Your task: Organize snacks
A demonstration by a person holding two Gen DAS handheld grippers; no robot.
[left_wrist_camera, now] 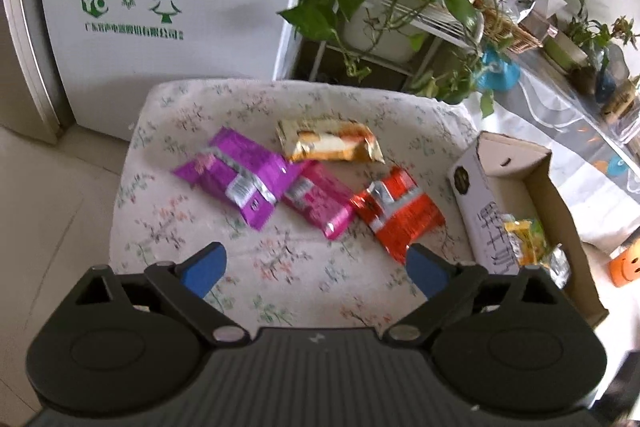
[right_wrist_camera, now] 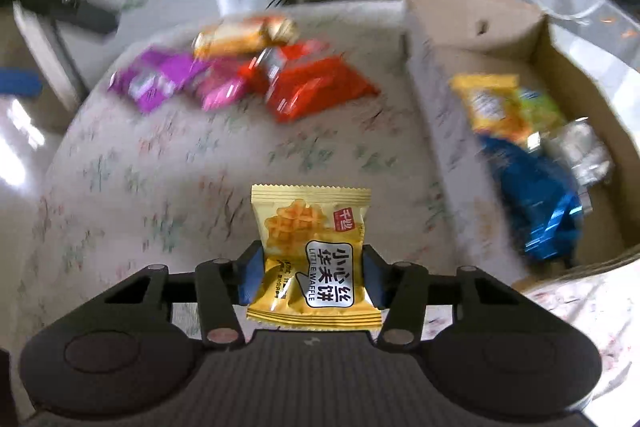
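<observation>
pinching a yellow waffle packet (right_wrist_camera: 312,259) between its jaws, the right gripper (right_wrist_camera: 312,279) hovers left of the cardboard box (right_wrist_camera: 472,27), which already holds three snacks. ahead of the left gripper (left_wrist_camera: 316,267), jaws spread and empty, four packets (left_wrist_camera: 308,175) lie unsorted on the floral cloth (left_wrist_camera: 280,267).

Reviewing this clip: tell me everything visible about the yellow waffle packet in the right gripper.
The yellow waffle packet is a small glossy pillow pack with crimped, serrated ends, a waffle picture, a red logo patch and a white label reading LITTLE WAFFLE. It stands roughly upright, slightly tilted, clamped at its sides between the blue pads of the right gripper. It is lifted above the floral cloth, with nothing else touching it.
</observation>
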